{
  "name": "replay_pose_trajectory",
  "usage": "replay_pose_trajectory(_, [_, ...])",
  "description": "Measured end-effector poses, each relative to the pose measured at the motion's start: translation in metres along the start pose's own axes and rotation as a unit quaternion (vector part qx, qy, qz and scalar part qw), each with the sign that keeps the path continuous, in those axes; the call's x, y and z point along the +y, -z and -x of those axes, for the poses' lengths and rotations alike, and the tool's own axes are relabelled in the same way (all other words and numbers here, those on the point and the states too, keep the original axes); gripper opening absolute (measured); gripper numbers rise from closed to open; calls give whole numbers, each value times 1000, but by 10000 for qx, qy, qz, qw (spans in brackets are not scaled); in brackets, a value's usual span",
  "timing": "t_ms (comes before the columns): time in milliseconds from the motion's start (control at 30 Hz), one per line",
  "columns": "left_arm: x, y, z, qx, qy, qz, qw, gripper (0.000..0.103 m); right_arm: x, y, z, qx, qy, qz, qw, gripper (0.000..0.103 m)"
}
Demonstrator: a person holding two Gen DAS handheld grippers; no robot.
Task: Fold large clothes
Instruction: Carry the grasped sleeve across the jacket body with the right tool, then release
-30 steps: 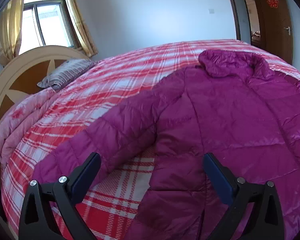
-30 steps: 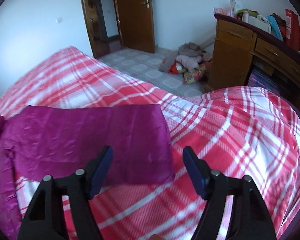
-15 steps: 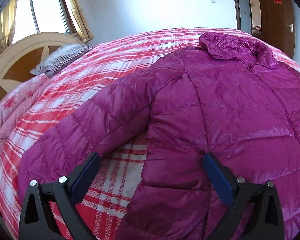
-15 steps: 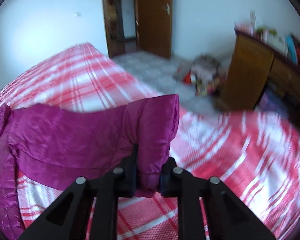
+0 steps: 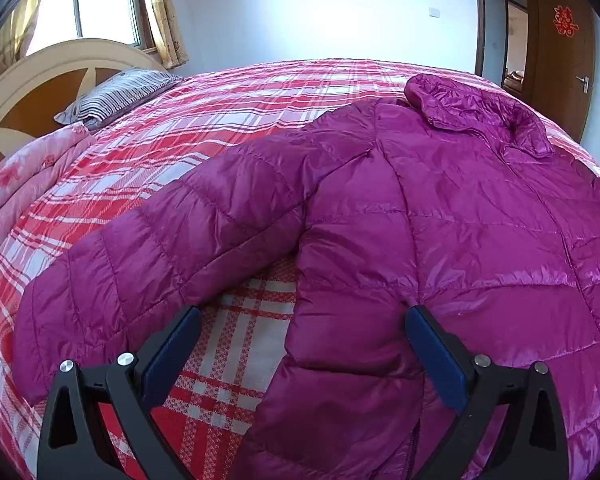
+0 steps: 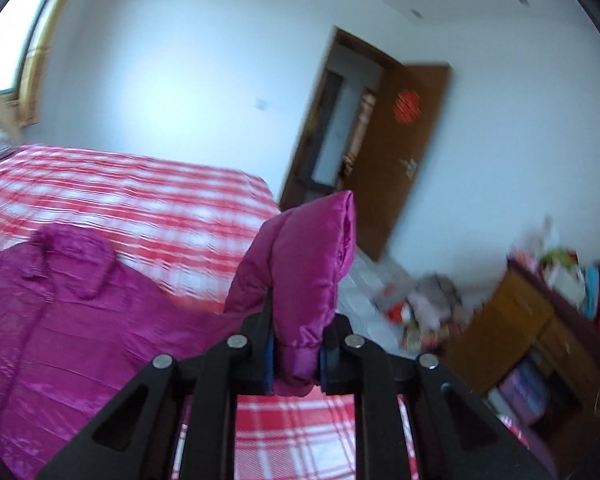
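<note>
A magenta puffer jacket (image 5: 440, 216) lies spread on the red plaid bed (image 5: 220, 120), collar at the far end. Its left sleeve (image 5: 172, 248) stretches toward the near left. My left gripper (image 5: 300, 344) is open and low over the jacket's side edge, where the sleeve meets the body. My right gripper (image 6: 296, 356) is shut on the cuff end of the other sleeve (image 6: 300, 272) and holds it lifted above the bed; the jacket body (image 6: 72, 320) lies to its left.
A striped pillow (image 5: 116, 96) and wooden headboard (image 5: 40, 92) are at the bed's far left, with a pink quilt (image 5: 16, 184) below them. A brown door (image 6: 404, 152) stands open. A wooden desk (image 6: 540, 344) and a pile of things on the floor (image 6: 424, 304) are at the right.
My right gripper closed on the sleeve cuff and lifted it, swinging up and left. My left gripper moved lower and closer to the jacket's side, staying open.
</note>
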State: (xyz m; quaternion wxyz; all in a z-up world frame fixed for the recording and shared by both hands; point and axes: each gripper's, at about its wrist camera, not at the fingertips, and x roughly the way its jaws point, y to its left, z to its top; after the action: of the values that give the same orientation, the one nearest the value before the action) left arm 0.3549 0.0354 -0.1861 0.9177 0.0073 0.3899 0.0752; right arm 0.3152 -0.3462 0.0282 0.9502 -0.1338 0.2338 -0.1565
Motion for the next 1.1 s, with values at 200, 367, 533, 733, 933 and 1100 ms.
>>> replay_pose_trajectory(200, [2,1,1,-23,26,63,10000,102,68,-18,21,-351,-489,655,9960,17])
replay_pose_trajectory(367, [5,2,1,-43,55,121,9999,102,123,-15,24,-465,-914,1053,9891,18])
replay_pose_trajectory(533, [7,3,2,-67,66,164,9998,102,184,-1,16,-433,-1303,1440,9800,17])
replay_pose_trajectory(733, [7,3,2,-77,42,157,9998,102,249,30,2,-214,-1700,1837,9679,17])
replay_pose_trajectory(933, [5,3,2,-102,-49,99,9999,102,284,57,-19,195,-1980,1806,9632,18])
replay_pose_trajectory(1100, [2,4,2,-123,-131,53,9998,102,298,75,-27,489,-2352,1683,9560,24])
